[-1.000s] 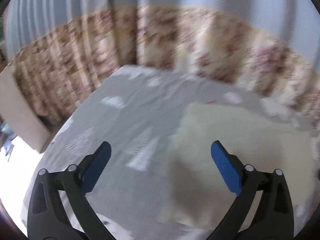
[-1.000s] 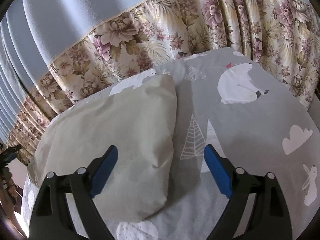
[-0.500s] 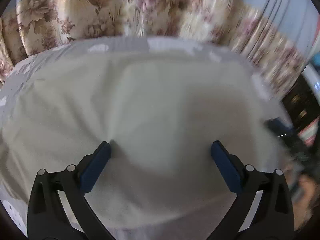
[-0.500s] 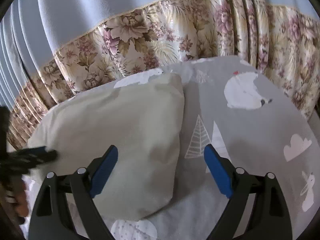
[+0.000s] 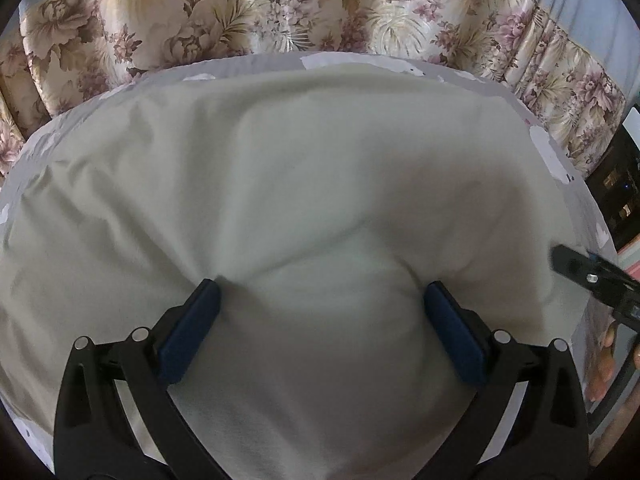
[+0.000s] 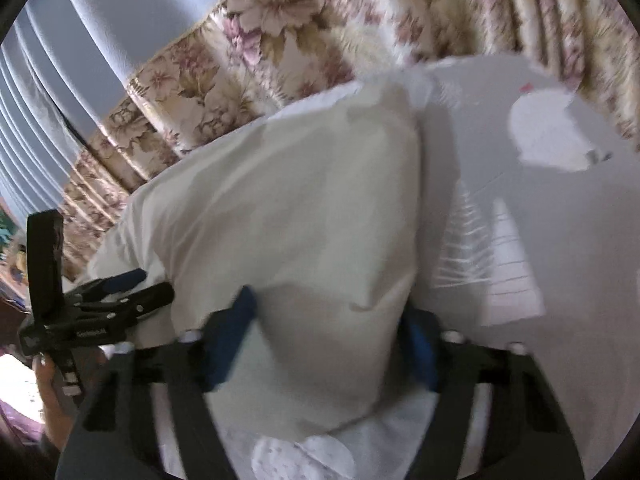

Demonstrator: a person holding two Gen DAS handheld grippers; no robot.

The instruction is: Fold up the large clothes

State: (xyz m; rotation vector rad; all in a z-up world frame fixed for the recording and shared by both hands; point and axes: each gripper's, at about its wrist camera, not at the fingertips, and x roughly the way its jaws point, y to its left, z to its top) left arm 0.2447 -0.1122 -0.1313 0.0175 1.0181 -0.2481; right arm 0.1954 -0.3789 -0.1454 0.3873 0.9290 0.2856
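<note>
- A pale cream cloth [image 5: 320, 184] lies spread over a grey bedsheet [image 6: 560, 240] printed with white animals and trees, in front of a floral curtain [image 5: 280, 8]; the cloth is folded at least once, its doubled right edge showing as a rounded ridge in the right wrist view.
- The fabric is soft and matte, with shallow creases running out from the spots where the left gripper's [image 5: 320, 304] blue pads press into it.
- The left gripper stands wide open, both fingertips dug into the cloth and a low bulge of fabric raised between them.
- The right gripper [image 6: 332, 320] is likewise spread wide, straddling the near right corner of the cloth; its view is blurred, and whether the pads pinch any fabric cannot be told.
- Each gripper shows at the edge of the other's view, the right one at the far right of the left wrist view, the left one at the lower left of the right wrist view.
- Half a second ago both grippers hovered above the cloth; now they are lower, the left pads denting the fabric and the right jaws reaching around the corner they had only hung over.
</note>
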